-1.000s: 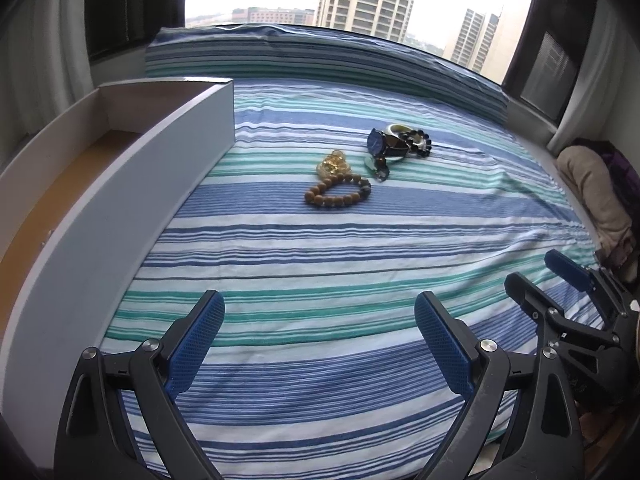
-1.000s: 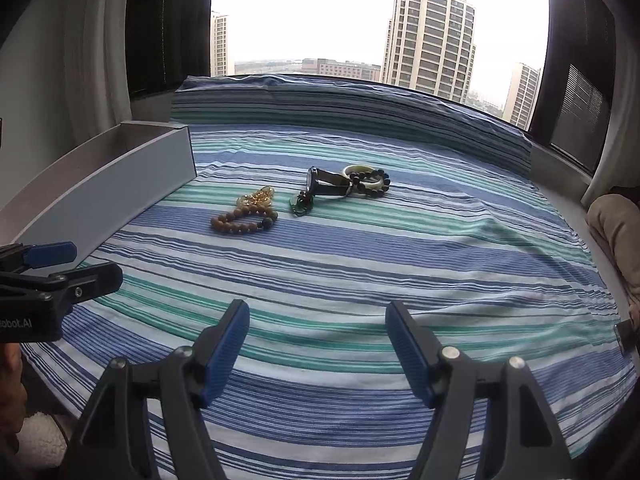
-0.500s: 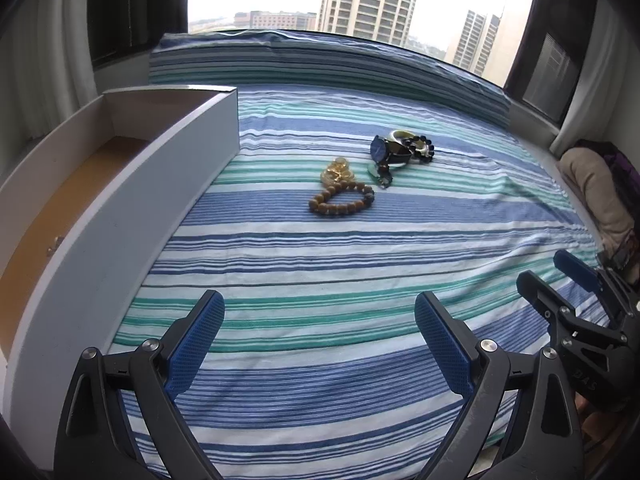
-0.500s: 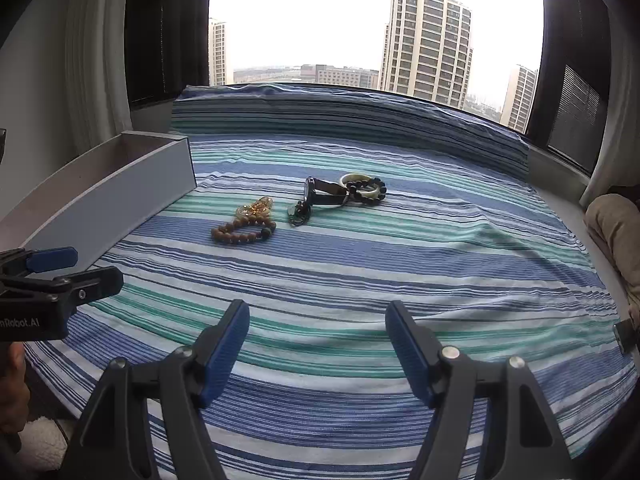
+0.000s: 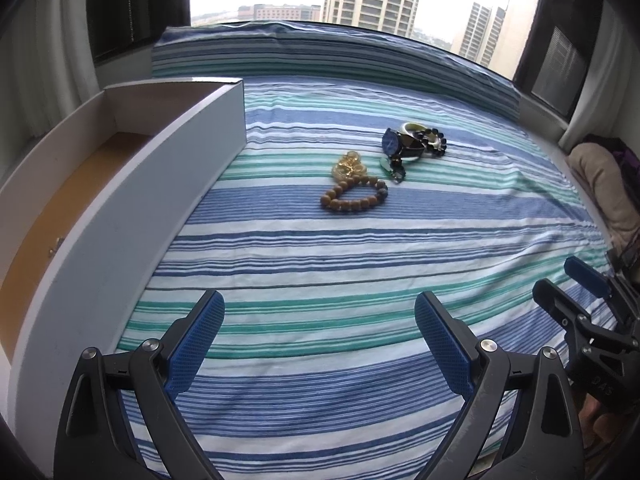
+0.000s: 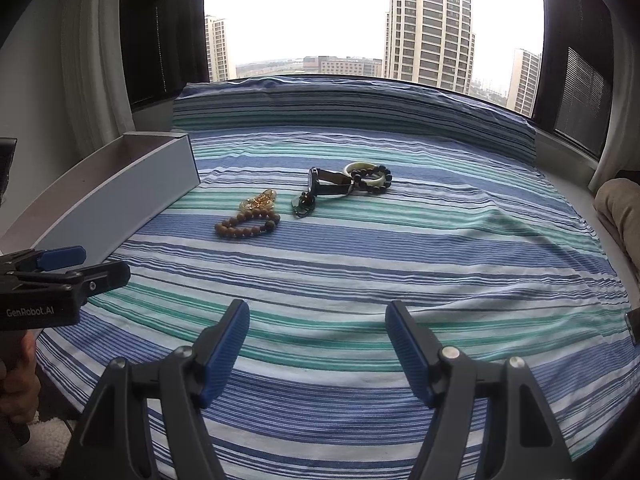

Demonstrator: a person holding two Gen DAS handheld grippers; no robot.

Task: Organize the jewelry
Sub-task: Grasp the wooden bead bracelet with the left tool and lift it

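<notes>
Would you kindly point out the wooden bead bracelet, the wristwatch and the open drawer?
wooden bead bracelet (image 5: 354,199), left wrist view, on the near row of beads.
wristwatch (image 5: 391,143), left wrist view, on its blue dial.
open drawer (image 5: 168,160), left wrist view, on its grey side wall.

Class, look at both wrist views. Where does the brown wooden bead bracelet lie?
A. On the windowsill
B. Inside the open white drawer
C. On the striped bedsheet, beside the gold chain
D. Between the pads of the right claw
C: the brown wooden bead bracelet lies flat on the blue, green and white striped bedsheet, next to the gold chain, outside the open white drawer.
</notes>
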